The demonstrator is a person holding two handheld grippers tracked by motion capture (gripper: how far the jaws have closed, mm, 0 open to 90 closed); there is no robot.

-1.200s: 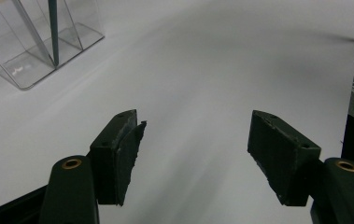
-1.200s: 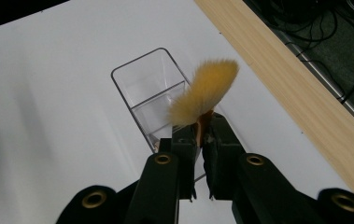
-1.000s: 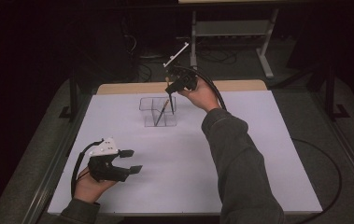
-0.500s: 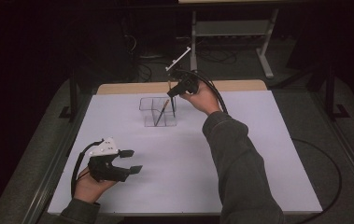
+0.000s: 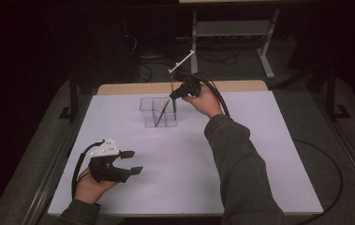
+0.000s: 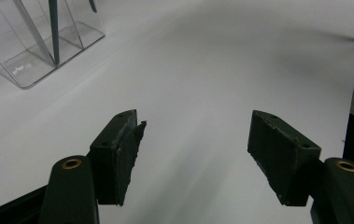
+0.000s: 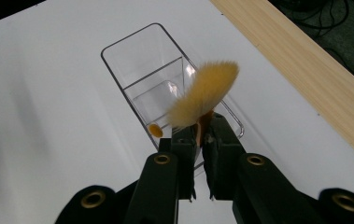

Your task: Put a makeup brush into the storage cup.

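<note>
With the right hand-held gripper (image 7: 198,140) clamped on the brush (image 7: 205,93) just above the clear holder (image 7: 132,56), lower it straight, probably into the near compartment, while the left hand-held gripper (image 6: 191,154) rests open.

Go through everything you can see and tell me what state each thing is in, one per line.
Right gripper: shut on brush, above the organizer.
Brush: held upright, bristles up, handle down inside the organizer.
Second brush: leaning inside the organizer.
Organizer: clear, upright on the table, open top.
Left gripper: open, nothing between its fingers, low over the table.
Table: covered in white.
</note>
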